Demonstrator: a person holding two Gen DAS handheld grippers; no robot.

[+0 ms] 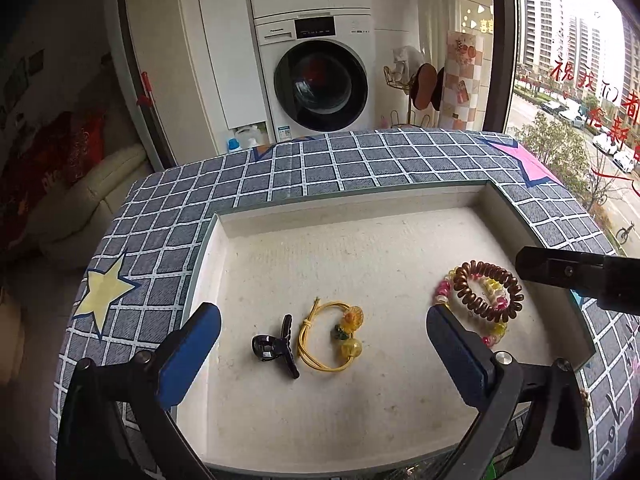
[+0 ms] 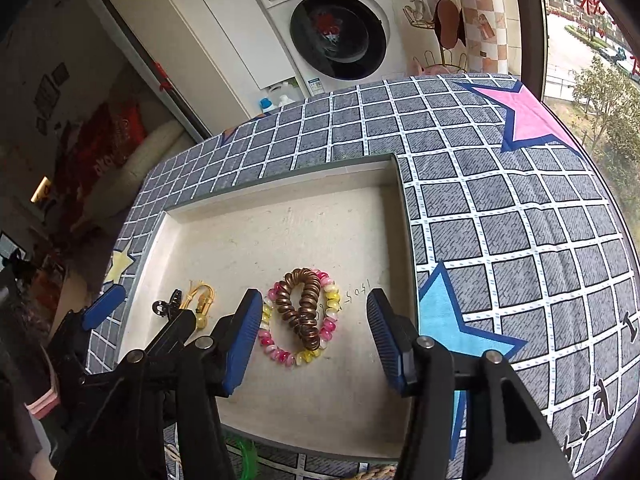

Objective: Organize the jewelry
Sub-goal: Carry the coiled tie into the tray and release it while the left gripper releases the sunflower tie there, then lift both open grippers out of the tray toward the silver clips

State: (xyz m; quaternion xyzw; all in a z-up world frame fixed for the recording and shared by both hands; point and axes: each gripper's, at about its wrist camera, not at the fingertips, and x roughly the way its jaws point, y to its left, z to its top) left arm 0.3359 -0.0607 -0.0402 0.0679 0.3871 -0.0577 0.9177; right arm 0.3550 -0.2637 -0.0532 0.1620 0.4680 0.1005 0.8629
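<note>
In the shallow tray, hair claw clip, yellow hair tie, coil tie and bead bracelet lie gathered, left claw and right claw both spread wide, empty; little seems left.

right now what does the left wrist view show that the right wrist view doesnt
Only the left wrist view shows the whole yellow hair tie loop and the black hair clip unobstructed; the right view partly hides both behind the left claw.

Only the right wrist view shows the blue star on the cloth and the full pink-and-yellow bead bracelet.

Both show the tray, the brown coil hair tie lying on the bracelet, and the washing machine.
</note>
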